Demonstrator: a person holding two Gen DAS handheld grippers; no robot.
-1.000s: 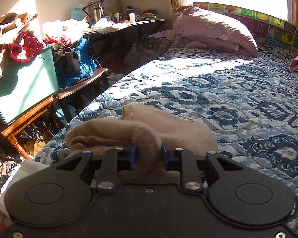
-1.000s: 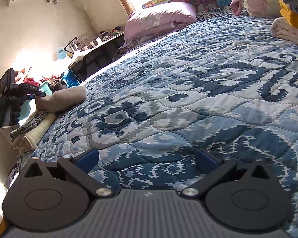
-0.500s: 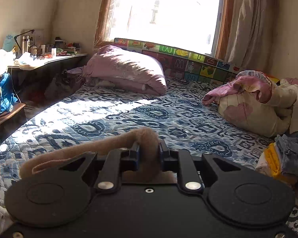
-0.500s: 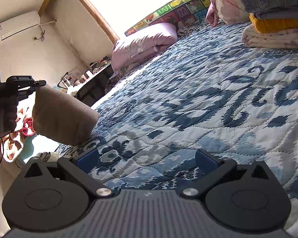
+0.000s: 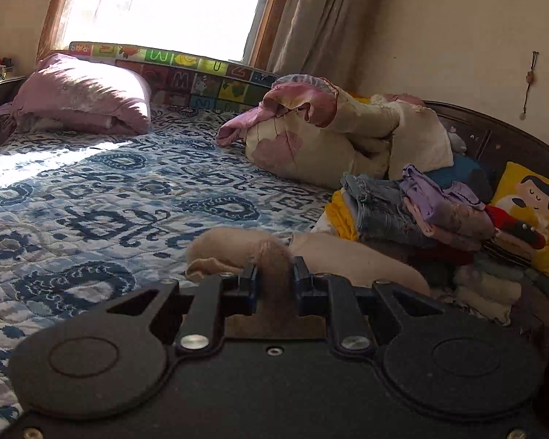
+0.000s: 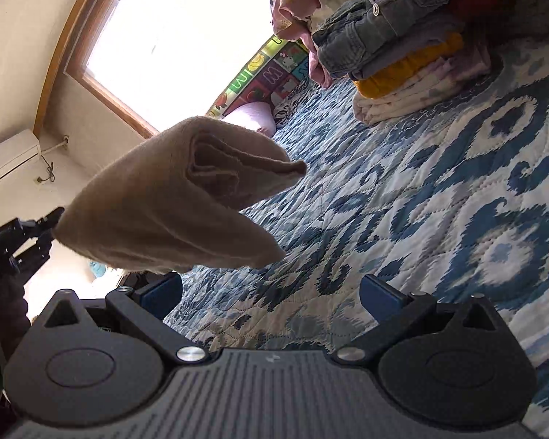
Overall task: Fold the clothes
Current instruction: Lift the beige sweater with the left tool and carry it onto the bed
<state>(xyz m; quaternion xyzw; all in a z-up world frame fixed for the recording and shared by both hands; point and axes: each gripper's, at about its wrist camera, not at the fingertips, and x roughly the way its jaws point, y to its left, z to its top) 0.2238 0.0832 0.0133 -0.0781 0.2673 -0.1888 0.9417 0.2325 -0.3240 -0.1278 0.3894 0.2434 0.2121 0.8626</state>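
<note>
My left gripper point(image 5: 274, 278) is shut on a folded tan garment point(image 5: 260, 252), which hangs in the air above the blue patterned quilt point(image 5: 109, 197). The right wrist view shows the same tan garment point(image 6: 175, 205) as a thick folded bundle held at its left end by the left gripper point(image 6: 44, 230). My right gripper point(image 6: 271, 289) stands open with nothing between its fingers, low over the quilt point(image 6: 439, 201). A stack of folded clothes point(image 5: 413, 216) with jeans and a yellow piece lies ahead on the right; in the right wrist view the stack point(image 6: 410, 47) sits at the top.
A pink pillow point(image 5: 80, 95) lies at the head of the bed under the window point(image 5: 157, 7). A bundled cream and pink duvet point(image 5: 329, 135) sits beside the stack. A yellow cartoon cushion point(image 5: 530, 208) leans on the dark headboard point(image 5: 494, 139). An air conditioner point(image 6: 7, 157) hangs on the wall.
The left gripper lifted the tan garment off the bed edge and swung it right, towards the stack of folded clothes. The right gripper rolled and moved towards the stack, still open.
</note>
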